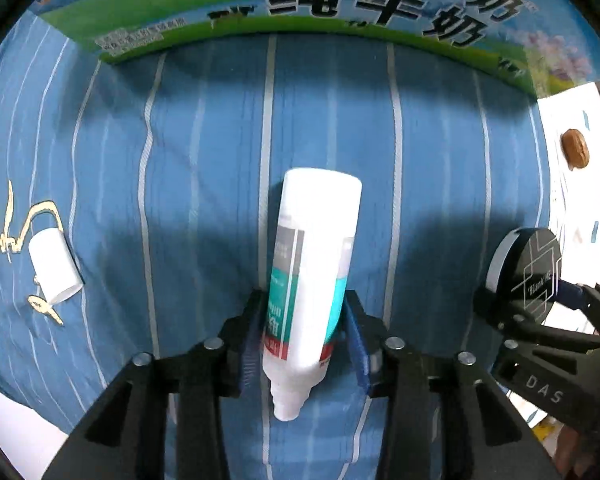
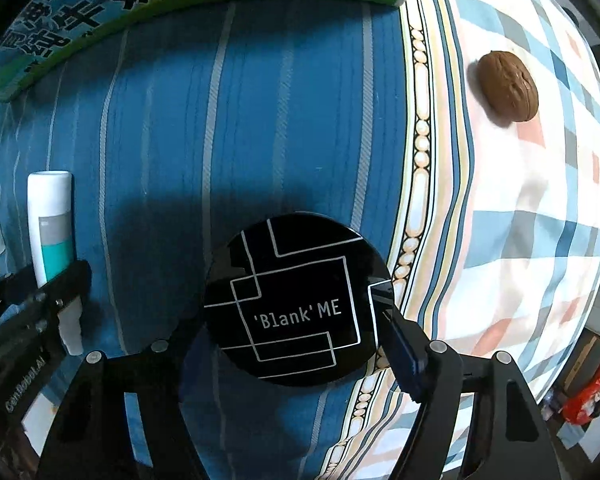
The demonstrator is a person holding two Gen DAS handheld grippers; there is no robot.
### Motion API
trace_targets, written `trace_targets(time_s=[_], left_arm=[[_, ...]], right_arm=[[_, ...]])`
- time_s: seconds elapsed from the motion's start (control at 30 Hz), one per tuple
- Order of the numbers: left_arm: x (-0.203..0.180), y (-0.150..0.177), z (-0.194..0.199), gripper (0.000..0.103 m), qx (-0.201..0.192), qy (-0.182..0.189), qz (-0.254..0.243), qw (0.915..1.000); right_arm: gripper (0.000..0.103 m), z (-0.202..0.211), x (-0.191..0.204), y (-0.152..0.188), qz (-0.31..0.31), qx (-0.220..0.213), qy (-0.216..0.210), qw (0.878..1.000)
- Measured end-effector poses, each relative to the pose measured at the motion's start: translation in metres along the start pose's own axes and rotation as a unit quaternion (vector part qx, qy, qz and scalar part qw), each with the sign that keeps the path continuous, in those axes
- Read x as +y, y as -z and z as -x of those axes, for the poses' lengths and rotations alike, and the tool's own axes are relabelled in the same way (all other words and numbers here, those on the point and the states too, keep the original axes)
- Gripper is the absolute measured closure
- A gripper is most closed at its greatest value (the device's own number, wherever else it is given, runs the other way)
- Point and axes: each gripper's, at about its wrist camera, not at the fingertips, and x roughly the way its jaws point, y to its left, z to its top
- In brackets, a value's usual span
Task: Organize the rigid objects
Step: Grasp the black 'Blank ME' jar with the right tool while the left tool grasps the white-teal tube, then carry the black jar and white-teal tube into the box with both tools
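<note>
**Bottle and compact both in my fingers, box straight ahead**

My left gripper [image 1: 304, 332] points straight down with its fingers [image 1: 354, 336] closed on the white bottle [image 1: 316, 264], clamped low near the neck so the body juts forward toward the milk box [image 1: 260, 12]. My right gripper [image 2: 300, 320] holds the black round compact [image 2: 296, 300] across its width, lid facing up. I judge both are headed for the box. On the blue striped bedsheet [image 1: 204, 160] I count one bottle, one compact, one small white cap [image 1: 56, 264], plus one walnut [image 2: 508, 86] on the checked cloth [image 2: 540, 200].
</note>
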Motion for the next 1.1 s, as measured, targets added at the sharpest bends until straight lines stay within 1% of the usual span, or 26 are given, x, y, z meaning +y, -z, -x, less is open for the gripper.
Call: trace_targets(time_s=[0.1, 0.17, 0.2, 0.23, 0.27, 0.33, 0.43, 0.5, 0.7, 0.83, 0.97, 1.1], left_arm=[[-0.009, -0.002, -0.008, 0.066, -0.004, -0.011, -0.003, 0.9999], [-0.026, -0.013, -0.005, 0.067, -0.008, -0.013, -0.004, 0.9999], [-0.025, -0.014, -0.004, 0.071, -0.011, -0.014, -0.004, 0.9998], [-0.026, -0.013, -0.003, 0.071, -0.015, -0.016, -0.006, 0.9997], [-0.036, -0.019, 0.004, 0.072, -0.016, -0.015, -0.005, 0.9997], [-0.035, -0.021, 0.009, 0.072, -0.017, -0.014, -0.002, 0.9998], [-0.030, -0.012, 0.016, 0.072, -0.021, -0.008, -0.003, 0.9997], [-0.016, -0.009, 0.030, 0.073, -0.024, -0.005, -0.003, 0.9997], [-0.013, 0.001, 0.053, 0.073, -0.035, 0.012, 0.000, 0.9993], [-0.011, -0.002, 0.075, 0.073, -0.044, 0.017, -0.002, 0.9989], [-0.019, -0.001, 0.102, 0.073, -0.056, 0.027, -0.006, 0.9981], [-0.016, -0.002, 0.131, 0.073, -0.074, 0.045, -0.004, 0.9963]], right_arm=[[0.022, 0.001, 0.002, -0.005, -0.009, 0.007, -0.004, 1.000], [0.021, -0.002, 0.002, -0.010, -0.007, 0.012, -0.002, 1.000], [0.021, -0.001, 0.002, -0.011, -0.007, 0.013, -0.002, 1.000], [0.021, -0.001, 0.002, -0.012, -0.007, 0.014, -0.002, 1.000], [0.022, -0.001, 0.003, -0.013, -0.008, 0.014, -0.003, 1.000], [0.026, 0.002, 0.003, -0.016, -0.007, 0.008, -0.002, 1.000], [0.026, 0.005, 0.007, -0.015, -0.001, -0.003, 0.004, 1.000], [0.026, 0.006, 0.011, -0.013, 0.002, -0.005, 0.006, 1.000], [0.027, 0.021, 0.017, 0.001, 0.017, -0.012, -0.007, 1.000], [0.027, 0.035, 0.017, 0.001, 0.024, -0.022, -0.015, 0.999], [0.027, 0.058, 0.019, 0.003, 0.032, -0.039, -0.025, 0.998], [0.027, 0.081, 0.016, 0.008, 0.037, -0.061, -0.034, 0.997]])
